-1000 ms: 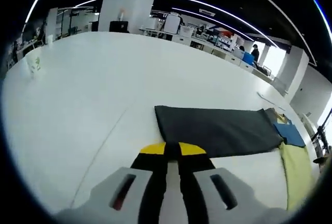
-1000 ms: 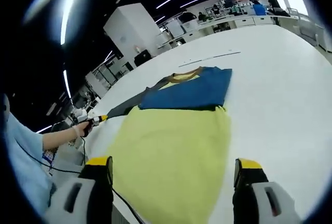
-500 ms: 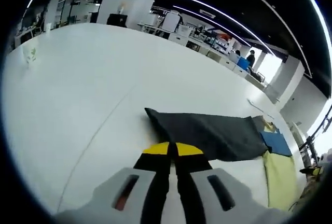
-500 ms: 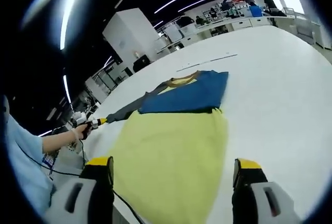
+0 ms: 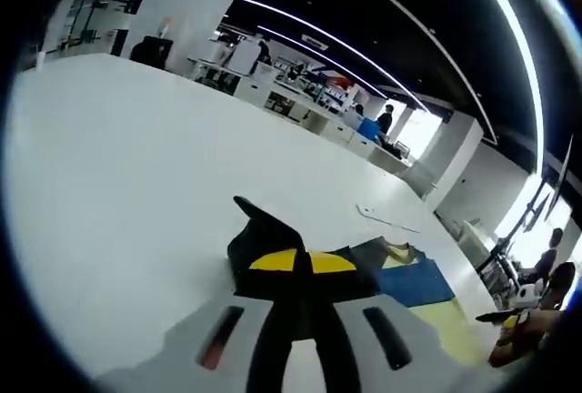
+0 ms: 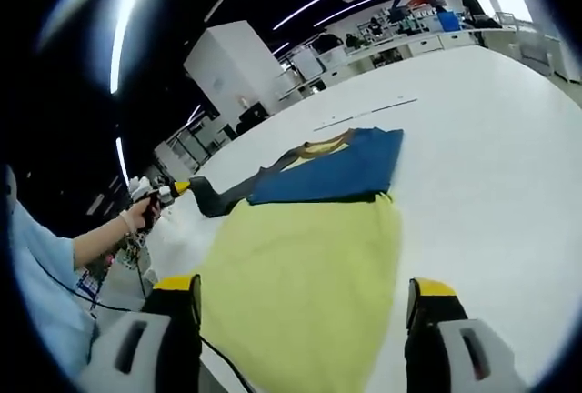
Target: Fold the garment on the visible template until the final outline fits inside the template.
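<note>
Spread flat on the white table (image 6: 491, 129): a garment (image 6: 309, 256) with yellow-green body, blue chest panel (image 6: 336, 170) and dark grey sleeve (image 6: 227, 195). Lying directly ahead of the right gripper (image 6: 302, 297), body filling the gap between its jaws and running away toward the collar. Sleeve pinched at its end and lifted off the table, bunched and creased rather than flat — held that way, by the look of it, to swing it inward over the body so the outline narrows. No clear template edge to be made out under the cloth; a thin line on the table beyond the collar, too faint to call.

Left gripper (image 5: 302, 261): jaws closed tight on the dark sleeve (image 5: 264, 234), cloth peaking just past the yellow tips, blue panel (image 5: 414, 279) off to the right beyond. From the right gripper view, left gripper (image 6: 173, 189) seen up and to the left, gripped in a hand (image 6: 136, 216), forearm reaching out from a light blue clothed arm, raised clear of the table.

Right gripper: jaws spread wide, nothing between them, poised low over the hem end of the garment, apart from the cloth as far as can be judged.
</note>
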A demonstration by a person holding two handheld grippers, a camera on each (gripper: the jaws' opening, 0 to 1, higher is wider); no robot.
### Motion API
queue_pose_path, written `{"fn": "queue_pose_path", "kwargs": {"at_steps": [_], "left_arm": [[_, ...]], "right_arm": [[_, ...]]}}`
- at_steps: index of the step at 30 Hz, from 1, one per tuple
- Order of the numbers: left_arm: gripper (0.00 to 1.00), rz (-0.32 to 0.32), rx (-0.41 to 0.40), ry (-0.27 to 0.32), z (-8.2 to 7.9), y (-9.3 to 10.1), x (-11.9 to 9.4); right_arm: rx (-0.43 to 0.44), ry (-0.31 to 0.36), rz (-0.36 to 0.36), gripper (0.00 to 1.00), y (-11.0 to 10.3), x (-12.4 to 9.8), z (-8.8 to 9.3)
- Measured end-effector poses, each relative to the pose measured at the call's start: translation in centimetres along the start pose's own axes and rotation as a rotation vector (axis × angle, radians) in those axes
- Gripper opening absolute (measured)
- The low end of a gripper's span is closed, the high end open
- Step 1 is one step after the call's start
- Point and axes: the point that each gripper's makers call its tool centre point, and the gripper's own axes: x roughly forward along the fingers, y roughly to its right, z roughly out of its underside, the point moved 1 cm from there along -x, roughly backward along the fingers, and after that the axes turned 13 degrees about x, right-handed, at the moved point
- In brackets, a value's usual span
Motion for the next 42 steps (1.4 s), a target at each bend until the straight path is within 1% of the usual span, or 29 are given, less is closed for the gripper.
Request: {"fn": "queue_pose_path", "kwargs": {"at_steps": [2,3,4,5,7,8,9,10,11,13,14,15,17,20,24,26,27,31,33,35,36,37,38,40,42], "left_arm": [[0.00,0.037,0.018,0.000,-0.3,1.7,0.7],[0.00,0.057,0.028,0.000,-0.5,3.1,1.1],[0.00,0.075,0.021,0.002,-0.7,3.9,1.4],[0.00,0.103,0.033,0.002,-0.8,5.1,2.0],[0.00,0.137,0.051,-0.004,-0.9,6.9,2.9],[0.00,0.149,0.047,-0.006,-0.9,7.5,3.3],[0.00,0.184,0.009,-0.006,-1.1,8.9,3.8],[0.00,0.206,-0.007,0.001,-1.3,9.7,4.2],[0.00,0.225,-0.007,0.004,-1.4,10.6,4.7],[0.00,0.255,0.029,-0.006,-1.5,12.2,5.4],[0.00,0.280,0.030,-0.009,-1.6,13.4,5.9],[0.00,0.300,0.031,-0.009,-1.6,14.1,6.2],[0.00,0.314,0.029,-0.011,-1.7,15.1,7.0],[0.00,0.356,0.009,-0.009,-1.7,17.2,8.3],[0.00,0.396,0.019,-0.021,-1.4,19.4,9.7],[0.00,0.410,0.016,-0.022,-1.4,20.2,10.2],[0.00,0.430,0.008,-0.020,-1.4,21.0,10.5],[0.00,0.459,0.027,-0.025,-1.3,23.1,11.5],[0.00,0.477,0.023,-0.028,-1.2,23.9,11.9],[0.00,0.506,-0.026,-0.025,-1.3,25.2,12.3],[0.00,0.503,-0.008,-0.027,-1.1,25.5,12.5],[0.00,0.512,0.027,-0.034,-0.9,26.3,12.8],[0.00,0.518,0.039,-0.038,-0.7,26.8,13.0],[0.00,0.543,0.015,-0.042,-0.4,28.1,13.6],[0.00,0.556,0.014,-0.041,-0.1,29.3,14.2]], "right_arm": [[0.000,0.003,-0.001,0.94,0.0,0.0,0.0],[0.002,0.008,-0.002,0.94,0.0,-0.1,-0.1],[0.004,0.011,-0.004,0.94,0.0,-0.1,-0.1],[0.006,0.020,-0.006,0.94,0.0,-0.2,-0.2],[0.014,0.031,-0.009,0.94,0.0,-0.4,-0.4],[0.016,0.035,-0.010,0.94,0.1,-0.5,-0.4],[0.019,0.040,-0.011,0.93,0.1,-0.5,-0.4],[0.021,0.041,-0.013,0.93,0.1,-0.6,-0.4],[0.023,0.043,-0.015,0.92,0.1,-0.6,-0.4],[0.027,0.045,-0.018,0.92,0.1,-0.6,-0.3],[0.026,0.047,-0.021,0.92,0.0,-0.6,-0.2],[0.028,0.049,-0.023,0.92,-0.1,-0.5,-0.2],[0.030,0.051,-0.030,0.92,-0.3,-0.5,-0.1],[0.027,0.048,-0.033,0.92,-0.3,-0.5,0.1],[0.027,0.050,-0.035,0.92,-0.2,-0.6,0.4],[0.033,0.054,-0.035,0.92,-0.1,-0.7,0.4],[0.036,0.056,-0.034,0.92,0.0,-0.8,0.5],[0.044,0.059,-0.027,0.92,0.4,-1.1,0.7],[0.048,0.060,-0.027,0.92,0.5,-1.2,0.8],[0.052,0.059,-0.026,0.92,0.6,-1.2,0.9],[0.053,0.060,-0.025,0.92,0.7,-1.3,0.9],[0.054,0.061,-0.024,0.92,0.8,-1.2,0.9],[0.060,0.064,-0.026,0.92,0.8,-1.2,1.0],[0.068,0.071,-0.027,0.92,0.9,-1.1,1.0],[0.077,0.074,-0.033,0.92,0.9,-1.0,1.0]]}}
